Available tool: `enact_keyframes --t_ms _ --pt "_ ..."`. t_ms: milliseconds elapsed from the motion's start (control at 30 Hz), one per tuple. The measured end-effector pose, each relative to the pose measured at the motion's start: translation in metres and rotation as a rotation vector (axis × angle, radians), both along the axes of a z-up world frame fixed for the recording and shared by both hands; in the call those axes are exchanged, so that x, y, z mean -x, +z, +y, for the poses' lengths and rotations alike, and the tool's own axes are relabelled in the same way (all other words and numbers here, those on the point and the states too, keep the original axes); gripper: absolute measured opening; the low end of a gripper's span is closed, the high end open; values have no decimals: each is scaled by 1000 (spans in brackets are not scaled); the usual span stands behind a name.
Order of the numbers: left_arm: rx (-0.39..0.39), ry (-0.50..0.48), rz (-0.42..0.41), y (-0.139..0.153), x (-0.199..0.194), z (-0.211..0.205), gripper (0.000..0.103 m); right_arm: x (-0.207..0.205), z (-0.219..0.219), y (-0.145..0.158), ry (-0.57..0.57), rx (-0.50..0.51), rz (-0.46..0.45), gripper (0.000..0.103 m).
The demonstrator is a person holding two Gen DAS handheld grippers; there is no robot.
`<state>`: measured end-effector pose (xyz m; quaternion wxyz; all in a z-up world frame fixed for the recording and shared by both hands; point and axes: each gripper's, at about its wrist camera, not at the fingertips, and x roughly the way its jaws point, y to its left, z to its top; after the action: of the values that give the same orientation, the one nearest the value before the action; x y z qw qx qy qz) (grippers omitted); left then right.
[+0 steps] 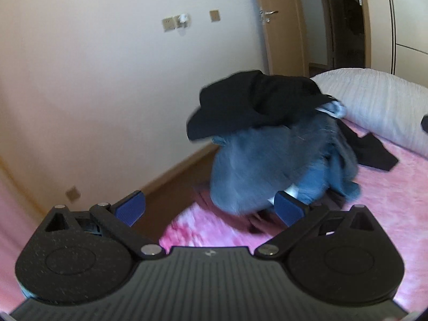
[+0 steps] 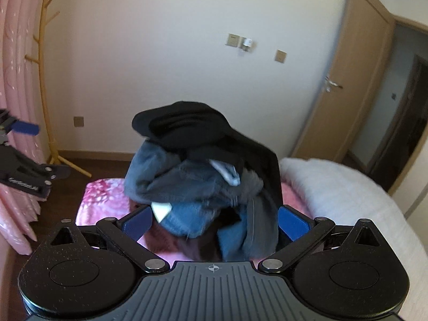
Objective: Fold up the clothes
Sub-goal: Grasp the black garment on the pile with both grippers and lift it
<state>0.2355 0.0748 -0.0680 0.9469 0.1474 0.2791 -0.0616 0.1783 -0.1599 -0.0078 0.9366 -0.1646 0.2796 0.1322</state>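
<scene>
- On the pink patterned bedspread (image 2: 107, 195), beside the white pillow (image 2: 334, 187), a heap of blue denim and black clothes (image 2: 198, 176) sits unfolded.
- Left gripper (image 1: 210, 208) and right gripper (image 2: 214, 220) both gape wide, empty; all folding remains.

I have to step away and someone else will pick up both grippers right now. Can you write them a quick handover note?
Left gripper: open, holding nothing, aimed at the pile from the bed's edge.
Right gripper: open, empty, close in front of the pile.
Clothes pile: heaped on the pink bed cover, black garment on top, blue denim beneath, white pillow beside it.
Done: nothing folded that these views show.
Left: probably lift the black garment off first, spread it flat, fold, then work through the denim.
</scene>
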Motion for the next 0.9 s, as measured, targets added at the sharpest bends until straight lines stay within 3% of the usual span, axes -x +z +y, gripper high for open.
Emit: enact_keyframes --t_ms 100,267,367,467,567,633,667,700,733,767,800,900 --pt "-29 -62 14 -17 -55 11 101 -52 24 -8 51 72 -9 102" --pt "-146 -242 7 -43 -126 10 99 -135 66 -39 142 278 -27 102" --pt "-229 -394 -19 -58 -154 3 93 -173 84 -61 212 390 -17 102" --pt "-269 -494 -52 -64 -170 -1 78 -198 97 -84 307 491 -6 101" --pt "-263 -554 -76 -64 -183 0 59 -216 102 -100 366 521 7 84" --pt "-240 -584 -65 -61 -189 0 26 -228 104 -106 388 519 17 76" --pt "-234 -595 -53 -58 -192 1 16 -234 104 -110 399 518 21 73" --pt "-231 -599 -52 -54 -195 0 7 -239 102 -111 400 496 27 61" --pt "-228 -600 -56 -50 -196 0 6 -244 100 -108 393 461 35 49" --pt "-217 -602 -66 -45 -197 -1 5 -247 96 -103 380 432 31 44" --pt "-204 -603 -84 -37 -198 -1 4 -250 91 -98 365 405 20 31" --pt "-175 -610 -157 -11 -200 -6 3 -256 74 -81 310 329 -23 15"
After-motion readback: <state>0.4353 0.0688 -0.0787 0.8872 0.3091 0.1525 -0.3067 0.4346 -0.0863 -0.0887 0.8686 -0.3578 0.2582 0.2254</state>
